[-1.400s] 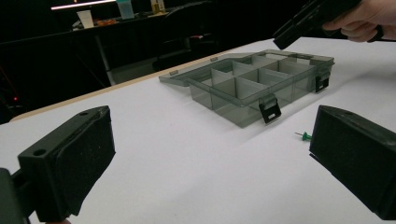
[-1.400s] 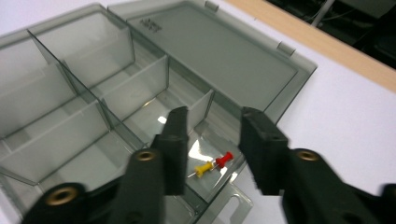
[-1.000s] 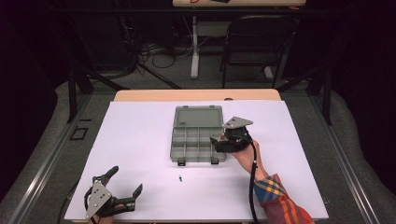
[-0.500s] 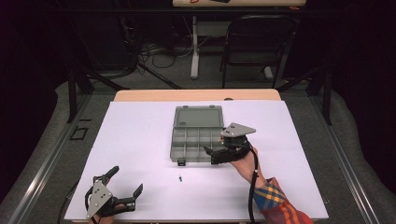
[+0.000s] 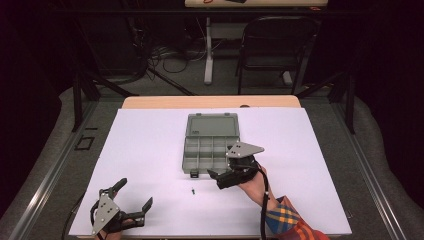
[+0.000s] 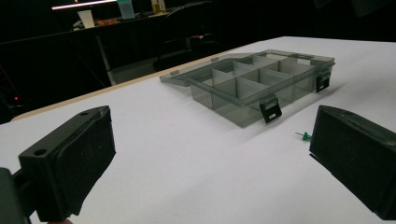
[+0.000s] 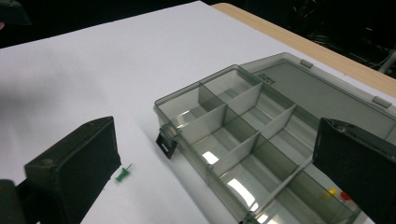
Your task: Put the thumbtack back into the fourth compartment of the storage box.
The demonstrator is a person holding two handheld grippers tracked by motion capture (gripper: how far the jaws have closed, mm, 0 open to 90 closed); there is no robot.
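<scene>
Since a second ago the right hand-held gripper (image 5: 223, 178) has drawn back off the organiser box (image 5: 210, 149) toward 6 o'clock, its jaws just opening wide with nothing between them. One green pushpin (image 7: 122, 175) lies on the white bench (image 5: 150, 150), at 7 o'clock of the box's near latch. Best approach, I judge: come low, straddle the pin's head, close gently. Left hand-held gripper (image 5: 131, 200) rests open at the bench's near-left corner

On the surface (image 5: 150, 145) the compartment box (image 5: 210, 150) lies mid-way, its lid flat behind it, the pushpin (image 5: 193, 190) just before it, two pins (image 7: 336, 192) inside its corner compartment.
</scene>
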